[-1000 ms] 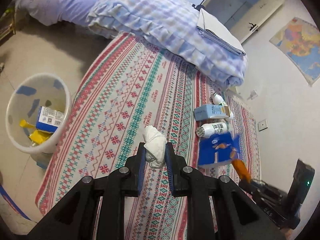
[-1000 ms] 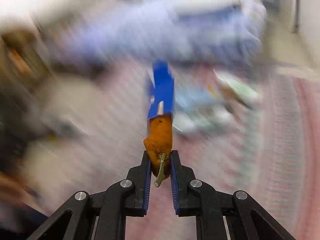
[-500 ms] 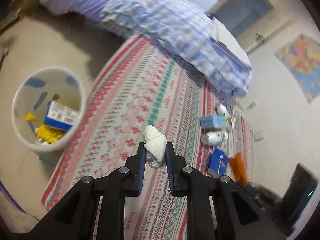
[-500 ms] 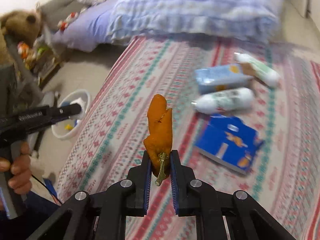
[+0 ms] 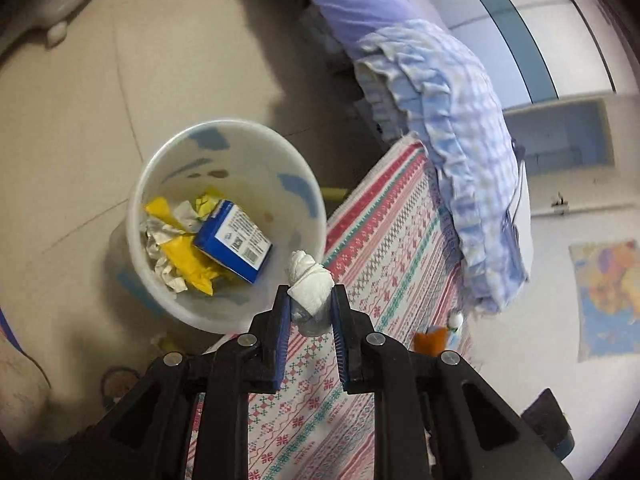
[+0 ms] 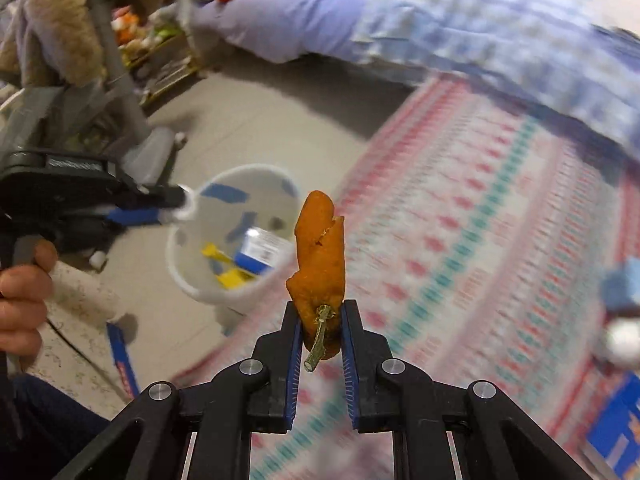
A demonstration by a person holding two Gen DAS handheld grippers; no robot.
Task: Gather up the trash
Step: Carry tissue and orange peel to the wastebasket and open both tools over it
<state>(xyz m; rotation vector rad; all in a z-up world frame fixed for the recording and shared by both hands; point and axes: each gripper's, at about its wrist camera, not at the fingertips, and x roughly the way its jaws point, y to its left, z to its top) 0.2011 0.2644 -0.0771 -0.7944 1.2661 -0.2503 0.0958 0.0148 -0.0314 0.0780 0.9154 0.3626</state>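
My left gripper (image 5: 307, 300) is shut on a crumpled white tissue (image 5: 310, 280) and holds it just over the near right rim of the white trash bin (image 5: 256, 128). The bin holds a blue box (image 5: 234, 236), yellow wrappers and crumpled paper. My right gripper (image 6: 320, 312) is shut on an orange dried pepper with a green stem (image 6: 320, 256), held above the rug with the bin (image 6: 188, 276) ahead to the left. The left gripper with its tissue shows in the right wrist view (image 6: 182, 202) over the bin's far rim. The orange pepper also shows in the left wrist view (image 5: 430, 340).
The bin stands on beige floor beside a patterned rug (image 5: 384, 248). A bed with a blue checked quilt (image 5: 460, 120) lies beyond the rug. A blue packet (image 6: 612, 436) and other litter lie on the rug at right. A cluttered rack with a plush toy (image 6: 68, 28) stands far left.
My left gripper has carried the tissue left from over the rug to the bin's rim. My right gripper has swung left with the pepper, leaving the blue packet and bottles behind.
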